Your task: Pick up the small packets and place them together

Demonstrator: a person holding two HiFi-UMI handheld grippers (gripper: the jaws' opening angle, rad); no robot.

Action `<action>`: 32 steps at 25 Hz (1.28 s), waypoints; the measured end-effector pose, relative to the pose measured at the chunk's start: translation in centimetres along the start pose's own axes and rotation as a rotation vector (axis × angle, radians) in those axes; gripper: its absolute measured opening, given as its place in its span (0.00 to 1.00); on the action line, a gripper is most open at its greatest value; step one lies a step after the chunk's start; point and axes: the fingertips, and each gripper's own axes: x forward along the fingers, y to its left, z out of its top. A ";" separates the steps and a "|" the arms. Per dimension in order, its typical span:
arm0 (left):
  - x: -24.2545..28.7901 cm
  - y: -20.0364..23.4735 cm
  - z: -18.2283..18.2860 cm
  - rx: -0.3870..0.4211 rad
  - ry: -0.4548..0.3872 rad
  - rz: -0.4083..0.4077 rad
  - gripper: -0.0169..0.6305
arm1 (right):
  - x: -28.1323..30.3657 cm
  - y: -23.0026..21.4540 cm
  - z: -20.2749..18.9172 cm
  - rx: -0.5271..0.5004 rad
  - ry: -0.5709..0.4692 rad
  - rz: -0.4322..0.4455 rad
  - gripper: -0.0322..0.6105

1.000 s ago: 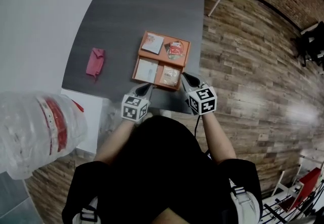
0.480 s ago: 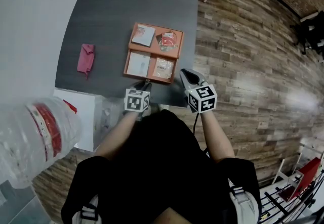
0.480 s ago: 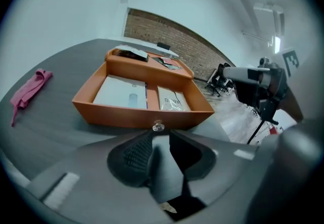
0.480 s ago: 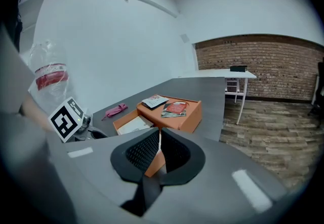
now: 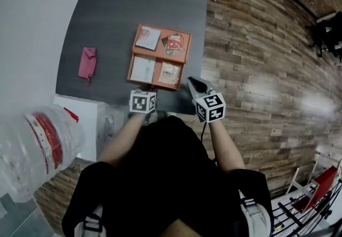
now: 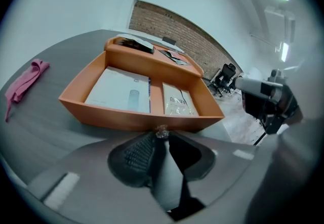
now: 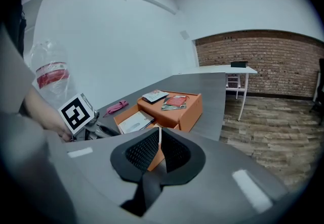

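Observation:
An orange four-part tray (image 5: 183, 53) sits near the dark table's front edge. It holds a grey-white packet (image 5: 148, 38), a red packet (image 5: 174, 43), a flat white packet (image 5: 142, 69) and a clear tan packet (image 5: 170, 73). My left gripper (image 5: 144, 91) hovers just before the tray's front wall (image 6: 136, 117). Its jaws are opening, and nothing is between them (image 6: 162, 139). My right gripper (image 5: 191, 82) is off the tray's front right corner, shut (image 7: 159, 142). A thin pale sliver shows at its pad seam; what it is I cannot tell.
A pink cloth (image 5: 87, 63) lies on the table left of the tray. A large water bottle (image 5: 37, 145) stands at the lower left, beside a white unit (image 5: 80, 110). Wooden floor (image 5: 256, 70) lies right of the table edge. A white table (image 7: 238, 70) stands farther off.
The left gripper's jaws have parted, and it has tipped up close before the tray's front wall. The right gripper stays shut by the tray corner. The view has shifted slightly.

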 end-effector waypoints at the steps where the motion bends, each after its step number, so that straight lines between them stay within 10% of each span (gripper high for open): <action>1: 0.0 -0.1 0.0 0.001 0.000 -0.002 0.17 | 0.1 0.0 0.0 0.001 0.002 0.000 0.08; 10: 0.1 -0.4 -0.1 -0.003 0.010 -0.010 0.14 | 2.6 -5.0 3.3 -0.014 -0.007 -0.096 0.11; 32: 0.2 -1.2 0.0 -0.034 0.054 -0.022 0.14 | 10.9 -11.5 7.2 0.367 -0.028 -0.121 0.16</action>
